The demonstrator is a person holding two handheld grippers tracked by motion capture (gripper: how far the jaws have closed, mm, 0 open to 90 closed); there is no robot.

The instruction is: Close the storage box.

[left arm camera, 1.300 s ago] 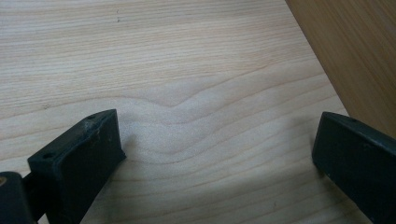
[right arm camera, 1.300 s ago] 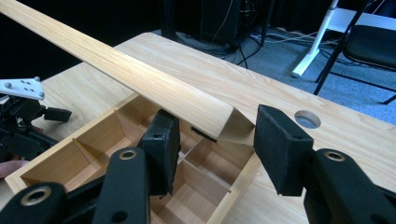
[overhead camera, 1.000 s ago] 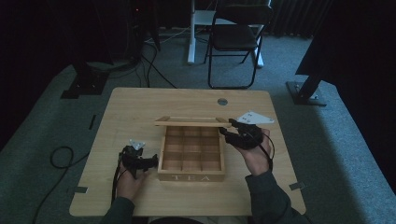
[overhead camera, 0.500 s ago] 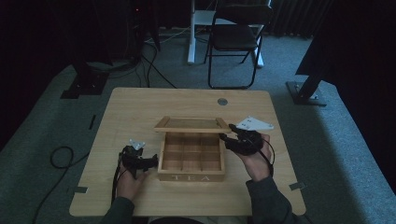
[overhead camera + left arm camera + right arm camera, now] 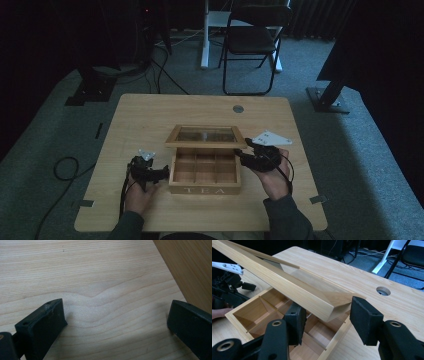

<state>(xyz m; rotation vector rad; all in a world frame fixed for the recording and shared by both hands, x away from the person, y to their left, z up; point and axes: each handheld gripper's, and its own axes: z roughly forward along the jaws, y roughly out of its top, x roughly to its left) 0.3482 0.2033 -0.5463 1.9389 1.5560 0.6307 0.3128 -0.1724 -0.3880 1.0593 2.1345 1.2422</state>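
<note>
**Lid corner between our right jaws**

Our right gripper is wide open, the raised lid corner between its jaws, untouched; its long edge runs away leftward. Our left gripper, open and empty, rests beside the tea box.

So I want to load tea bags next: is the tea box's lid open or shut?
Partly open. The lid slopes up off the tea box, its compartments show empty beneath, and its corner sits between the right gripper jaws.
</note>
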